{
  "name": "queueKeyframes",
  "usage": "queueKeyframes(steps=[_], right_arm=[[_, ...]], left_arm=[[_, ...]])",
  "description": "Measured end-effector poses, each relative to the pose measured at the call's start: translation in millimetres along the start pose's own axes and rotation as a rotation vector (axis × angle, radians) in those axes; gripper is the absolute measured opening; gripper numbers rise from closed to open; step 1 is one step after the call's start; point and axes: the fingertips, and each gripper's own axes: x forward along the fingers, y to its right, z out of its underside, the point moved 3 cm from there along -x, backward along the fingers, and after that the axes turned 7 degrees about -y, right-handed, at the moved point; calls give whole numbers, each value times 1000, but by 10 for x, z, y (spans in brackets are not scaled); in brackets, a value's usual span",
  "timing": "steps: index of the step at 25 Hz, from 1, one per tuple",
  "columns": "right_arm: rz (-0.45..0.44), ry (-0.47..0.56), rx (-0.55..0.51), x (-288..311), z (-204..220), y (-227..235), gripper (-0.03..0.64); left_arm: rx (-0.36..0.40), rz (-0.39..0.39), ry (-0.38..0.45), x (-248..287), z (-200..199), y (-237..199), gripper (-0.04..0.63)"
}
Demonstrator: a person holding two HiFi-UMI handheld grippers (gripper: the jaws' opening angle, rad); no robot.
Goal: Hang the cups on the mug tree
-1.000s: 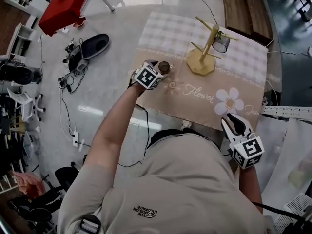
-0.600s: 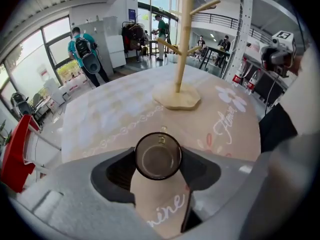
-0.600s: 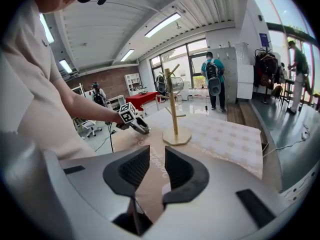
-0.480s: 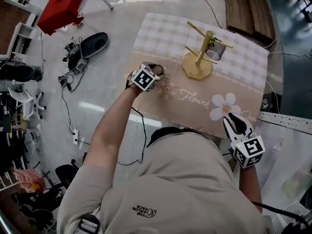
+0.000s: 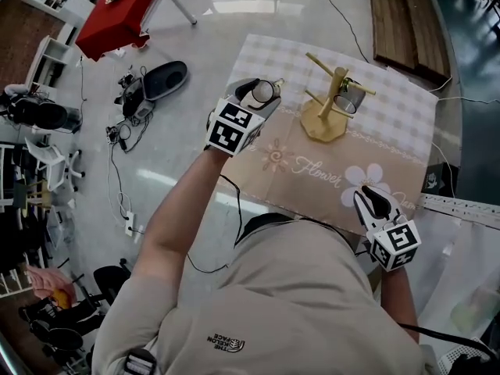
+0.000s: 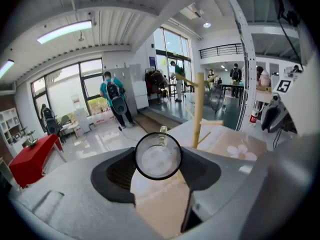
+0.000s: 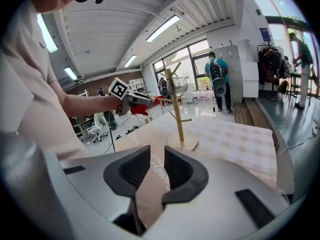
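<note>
Two cups: a clear cup (image 5: 264,91) pinched in left gripper (image 5: 258,100) fingers just closed on it, a second cup (image 5: 353,98) on the one mug tree (image 5: 331,86); right gripper (image 5: 373,203) fingers apart, just closing on nothing; flowered counter (image 5: 406,123), shiny floor (image 5: 180,158).

Tablecloth (image 5: 391,116), pale checks on the far half, tan on the near half with a white daisy print (image 5: 355,187) and script lettering. Left of it, on glossy grey floor (image 5: 195,170), a dark oval object (image 5: 164,79), possibly a bag, beside tangled cables (image 5: 117,131). Farther off, a red-draped table (image 5: 117,14). Office chairs (image 5: 43,158) along the left edge. In the left gripper view, a person with a backpack (image 6: 114,96) near tall windows.
</note>
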Motion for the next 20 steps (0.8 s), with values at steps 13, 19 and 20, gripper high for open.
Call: queueKeyframes(steps=[13,19,20], right_arm=[[38,42,32,-120,3,77,92],[51,49,44,-150,44,118,89],[51,49,45,-146,49,116,89]], left_arm=[[171,-147,174,-241,-1111,170,270],[213,-150,187,-141,-1057,433,270],[216,-152,196,-126,-1045,476,270]])
